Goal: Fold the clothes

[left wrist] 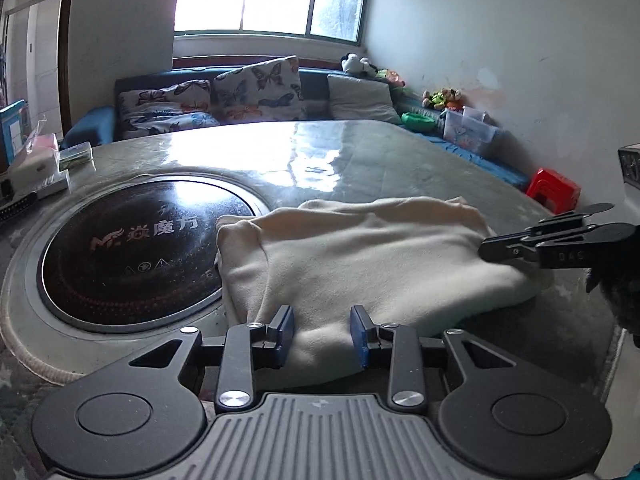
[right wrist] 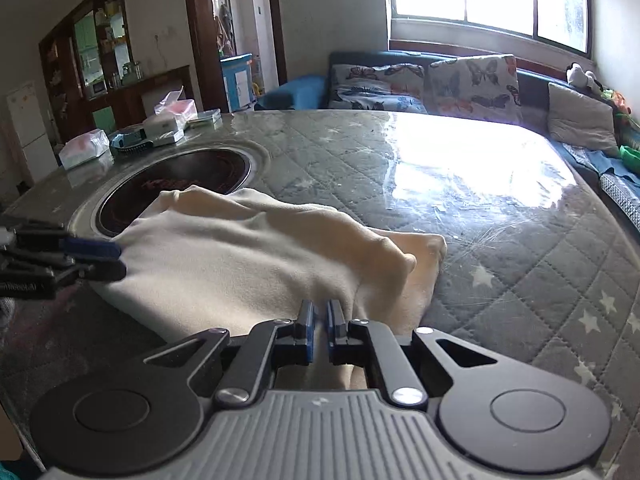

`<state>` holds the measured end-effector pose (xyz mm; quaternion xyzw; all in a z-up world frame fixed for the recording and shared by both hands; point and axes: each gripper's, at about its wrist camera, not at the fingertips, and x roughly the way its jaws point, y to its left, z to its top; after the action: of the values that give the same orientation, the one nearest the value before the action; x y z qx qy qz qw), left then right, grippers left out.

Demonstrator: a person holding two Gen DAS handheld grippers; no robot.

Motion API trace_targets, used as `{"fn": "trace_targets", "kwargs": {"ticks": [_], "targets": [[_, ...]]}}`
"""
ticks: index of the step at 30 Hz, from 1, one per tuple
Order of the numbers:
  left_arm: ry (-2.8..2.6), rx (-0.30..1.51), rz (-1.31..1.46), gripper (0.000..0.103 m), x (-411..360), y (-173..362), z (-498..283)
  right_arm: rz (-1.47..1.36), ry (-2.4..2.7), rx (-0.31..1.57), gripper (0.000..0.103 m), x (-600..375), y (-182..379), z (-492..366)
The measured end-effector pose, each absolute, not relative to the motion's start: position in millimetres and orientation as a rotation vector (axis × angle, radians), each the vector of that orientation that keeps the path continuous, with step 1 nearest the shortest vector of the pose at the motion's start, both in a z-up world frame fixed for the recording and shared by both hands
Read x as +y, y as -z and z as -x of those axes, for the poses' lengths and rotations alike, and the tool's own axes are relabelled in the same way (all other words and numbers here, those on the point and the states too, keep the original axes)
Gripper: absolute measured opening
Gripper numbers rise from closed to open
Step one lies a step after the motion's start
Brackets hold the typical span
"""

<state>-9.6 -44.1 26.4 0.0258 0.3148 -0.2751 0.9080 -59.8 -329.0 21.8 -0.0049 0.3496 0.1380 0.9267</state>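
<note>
A cream fleece garment lies folded into a thick bundle on the quilted grey table, partly over the black hotplate. It also shows in the right wrist view. My left gripper is open, its blue pads astride the garment's near edge. It shows from the side at the far left of the right wrist view. My right gripper is nearly shut, its pads pinching the garment's near edge. In the left wrist view it rests on the bundle's right end.
A round black hotplate is set into the table at the left. Boxes and tissue packs stand at the far left corner. A sofa with butterfly cushions runs behind the table. A red stool stands at the right.
</note>
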Motion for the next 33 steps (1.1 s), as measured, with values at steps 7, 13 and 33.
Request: {"fn": "trace_targets", "kwargs": {"ticks": [7, 13, 33], "targets": [[0.526, 0.644, -0.065, 0.035, -61.4, -38.9, -16.7, 0.004, -0.296, 0.716, 0.007, -328.8, -39.8, 37.5], [0.473, 0.686, -0.098, 0.035, -88.6, -36.1, -55.9, -0.034, -0.305, 0.745, 0.008, -317.7, -38.0, -5.5], [0.471, 0.701, -0.078, 0.038, -64.9, -38.0, -39.5, 0.152, -0.471, 0.702, 0.015, -277.3, -51.0, 43.2]]}}
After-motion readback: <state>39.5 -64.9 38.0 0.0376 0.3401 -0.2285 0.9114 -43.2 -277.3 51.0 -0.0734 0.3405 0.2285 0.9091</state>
